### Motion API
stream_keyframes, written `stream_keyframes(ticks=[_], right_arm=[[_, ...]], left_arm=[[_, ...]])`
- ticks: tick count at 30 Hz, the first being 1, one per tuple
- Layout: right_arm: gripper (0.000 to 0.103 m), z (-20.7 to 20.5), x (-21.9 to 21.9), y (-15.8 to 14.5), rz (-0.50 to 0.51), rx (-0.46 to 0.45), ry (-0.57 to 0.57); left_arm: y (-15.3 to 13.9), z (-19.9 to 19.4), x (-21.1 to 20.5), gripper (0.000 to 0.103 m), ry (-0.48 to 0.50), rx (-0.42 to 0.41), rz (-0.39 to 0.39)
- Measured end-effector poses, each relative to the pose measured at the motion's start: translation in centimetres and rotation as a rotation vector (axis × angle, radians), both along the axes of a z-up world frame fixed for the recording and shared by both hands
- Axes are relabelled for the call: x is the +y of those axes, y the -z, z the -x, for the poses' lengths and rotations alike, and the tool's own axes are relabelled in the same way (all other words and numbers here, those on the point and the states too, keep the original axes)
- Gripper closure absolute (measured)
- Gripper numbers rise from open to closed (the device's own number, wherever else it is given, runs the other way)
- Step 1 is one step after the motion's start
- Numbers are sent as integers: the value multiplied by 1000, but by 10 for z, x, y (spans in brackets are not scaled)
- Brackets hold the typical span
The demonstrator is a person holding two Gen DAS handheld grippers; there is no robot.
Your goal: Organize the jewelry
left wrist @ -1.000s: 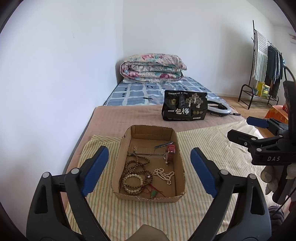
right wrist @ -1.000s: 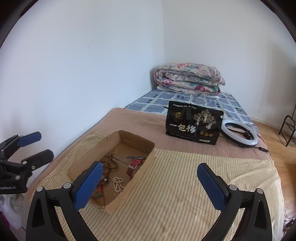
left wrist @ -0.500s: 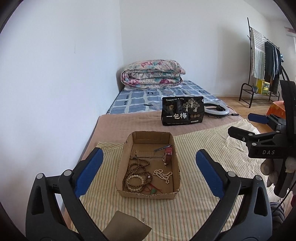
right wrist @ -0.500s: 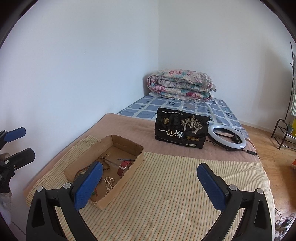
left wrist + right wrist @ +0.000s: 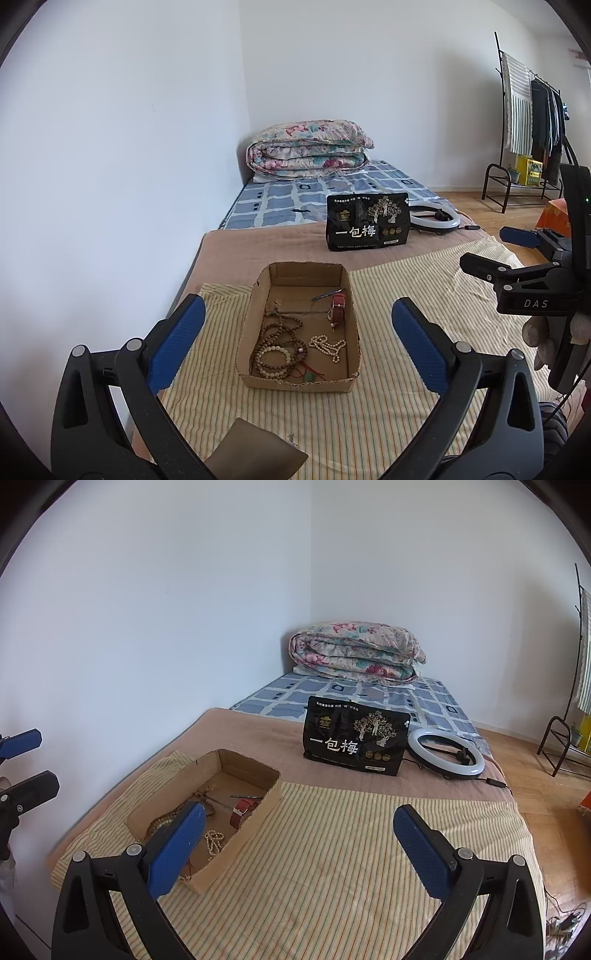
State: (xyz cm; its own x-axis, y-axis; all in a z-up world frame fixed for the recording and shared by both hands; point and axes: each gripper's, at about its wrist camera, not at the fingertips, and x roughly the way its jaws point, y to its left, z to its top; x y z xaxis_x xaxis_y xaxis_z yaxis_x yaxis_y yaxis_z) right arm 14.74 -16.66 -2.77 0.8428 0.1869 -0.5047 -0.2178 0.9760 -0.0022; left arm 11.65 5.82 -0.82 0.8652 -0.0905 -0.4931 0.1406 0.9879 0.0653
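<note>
Fingers of my left gripper, blue-padded on black arms, are spread wide and hold nothing; they frame the shallow brown cardboard box from above, well short of touching it. My right gripper is spread just as wide and also holds nothing, hanging over the striped yellow cloth beside the box.

I see the box lying on that cloth, which covers the near end of the bed. All the jewelry is inside it. Near the left wall lies a heap of brown wooden bead strands, several loops overlapping, with one paler bead bracelet among them. Just to their right, on the bare floor of the box, is a small strand of white pearl-like beads. At the front wall sits a small green pendant on a red cord. Against the right wall stands a red strap or band, and a thin dark metal clip lies beside it toward the back.

Beyond the box, a black printed bag with white characters stands upright on the brown blanket, a white ring light lying flat next to it. Farther back, a folded floral quilt rests on the blue checked sheet.
</note>
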Motion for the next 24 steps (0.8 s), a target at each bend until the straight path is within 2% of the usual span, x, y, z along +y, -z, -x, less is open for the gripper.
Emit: stream_keyframes(ticks=[24], right_arm=[[0,3,-7,1,-3,6,5]], left_arm=[[-7,3,3,0,-9,1,-1]])
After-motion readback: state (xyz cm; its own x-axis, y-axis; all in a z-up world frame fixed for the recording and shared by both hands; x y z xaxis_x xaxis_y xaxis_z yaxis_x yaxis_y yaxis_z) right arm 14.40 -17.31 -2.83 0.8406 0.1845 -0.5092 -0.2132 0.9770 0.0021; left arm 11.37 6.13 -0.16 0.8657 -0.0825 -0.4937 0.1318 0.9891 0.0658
